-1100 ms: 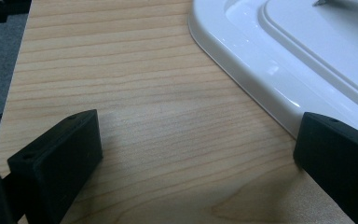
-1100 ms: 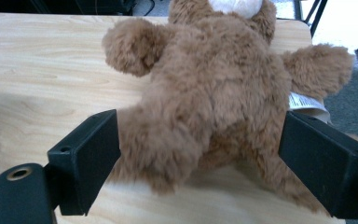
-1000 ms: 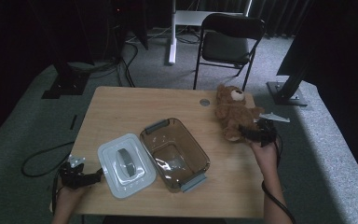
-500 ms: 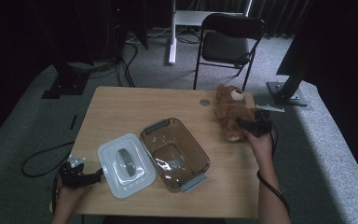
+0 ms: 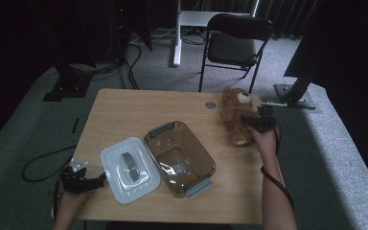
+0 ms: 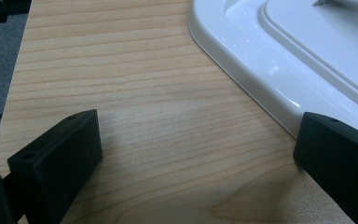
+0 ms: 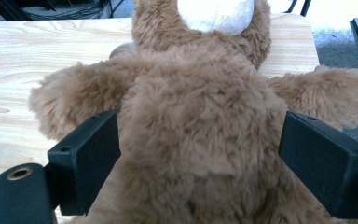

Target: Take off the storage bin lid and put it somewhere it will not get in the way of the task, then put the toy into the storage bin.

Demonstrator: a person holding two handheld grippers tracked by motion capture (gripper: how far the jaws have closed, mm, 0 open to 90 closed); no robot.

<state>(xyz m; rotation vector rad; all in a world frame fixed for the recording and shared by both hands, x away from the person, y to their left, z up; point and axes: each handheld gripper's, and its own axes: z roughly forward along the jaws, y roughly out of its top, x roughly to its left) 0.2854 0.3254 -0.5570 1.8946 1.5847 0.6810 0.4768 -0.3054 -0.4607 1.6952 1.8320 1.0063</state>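
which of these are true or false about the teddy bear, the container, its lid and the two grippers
1. The right gripper has its open jaws on either side of the teddy bear's body. True.
2. The white lid is fitted on the brown container. False: the lid lies on the table beside the container, which is open and empty.
3. The left gripper is shut on the lid. False: its jaws are open, over bare table next to the lid's edge.
4. The teddy bear lies near the table's far right corner. True.
5. The teddy bear is inside the container. False: it lies on the table, apart from the container.
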